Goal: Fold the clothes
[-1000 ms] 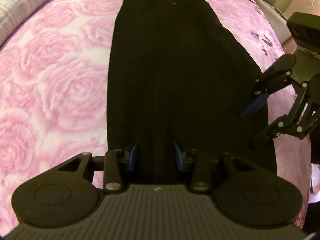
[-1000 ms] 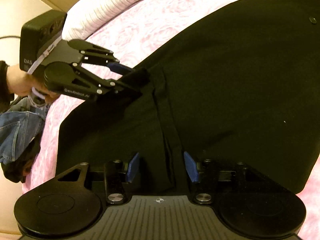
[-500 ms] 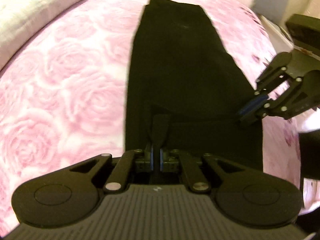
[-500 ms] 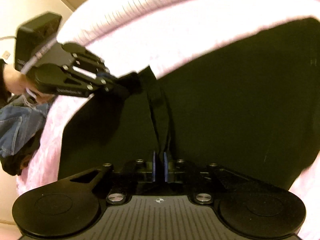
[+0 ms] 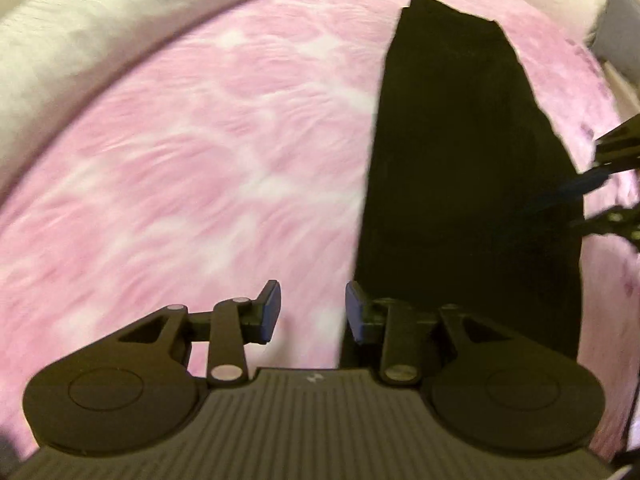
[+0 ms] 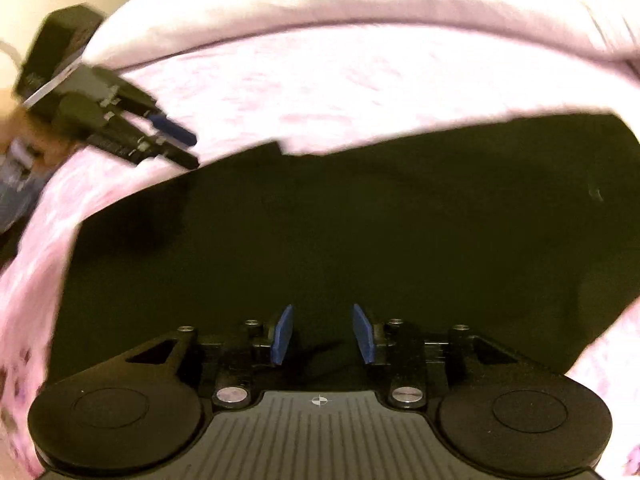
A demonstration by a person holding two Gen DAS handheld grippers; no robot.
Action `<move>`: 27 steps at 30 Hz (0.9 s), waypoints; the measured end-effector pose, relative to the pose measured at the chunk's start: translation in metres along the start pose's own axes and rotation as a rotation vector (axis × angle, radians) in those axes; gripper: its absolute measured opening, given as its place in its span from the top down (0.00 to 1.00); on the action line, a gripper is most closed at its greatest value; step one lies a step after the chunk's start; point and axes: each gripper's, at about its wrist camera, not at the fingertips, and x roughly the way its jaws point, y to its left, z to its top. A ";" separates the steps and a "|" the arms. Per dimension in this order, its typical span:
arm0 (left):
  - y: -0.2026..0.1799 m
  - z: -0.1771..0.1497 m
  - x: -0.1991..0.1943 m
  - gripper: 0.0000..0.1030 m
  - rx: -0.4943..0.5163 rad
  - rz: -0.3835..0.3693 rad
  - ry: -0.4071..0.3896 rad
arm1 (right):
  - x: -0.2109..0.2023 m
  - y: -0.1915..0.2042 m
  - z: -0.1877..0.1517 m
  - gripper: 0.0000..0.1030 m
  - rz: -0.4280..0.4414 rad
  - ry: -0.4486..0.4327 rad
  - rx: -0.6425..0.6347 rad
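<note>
While both grippers are lifting clear of the bed, the first fold looks done & the step in hand is the let-go. Far left, a pale quilt [image 5: 72, 40] is edging the pink rose bedspread [image 5: 180, 168]. The left gripper [image 5: 313, 312] is hanging over bare bedspread just beside the black garment [image 5: 472, 184], its jaws having just been opening, nothing btwn them: released. The garment is lying flat as a long dark strip, lengthwise on the bed, its near end looking doubled over, tho that part is too dark to be sure. The right gripper [image 6: 323, 334] is hovering right over the cloth, its jaws also just having been opening, pads apart, no fabric pinched: released too. Next move, prob.: re-grip the near end w/ both grippers, one per corner, & carry it toward the far end, keeping edges lined up.
</note>
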 end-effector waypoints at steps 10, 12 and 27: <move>-0.054 -0.154 -0.082 0.64 0.472 0.157 0.036 | 0.048 0.202 -0.044 0.34 0.262 0.101 -0.411; -0.072 -0.178 -0.079 0.59 0.603 0.162 0.015 | 0.068 0.228 -0.058 0.31 0.204 0.120 -0.491; -0.092 -0.194 0.007 0.82 1.295 0.260 -0.099 | 0.032 0.198 -0.052 0.90 -0.012 0.061 -0.606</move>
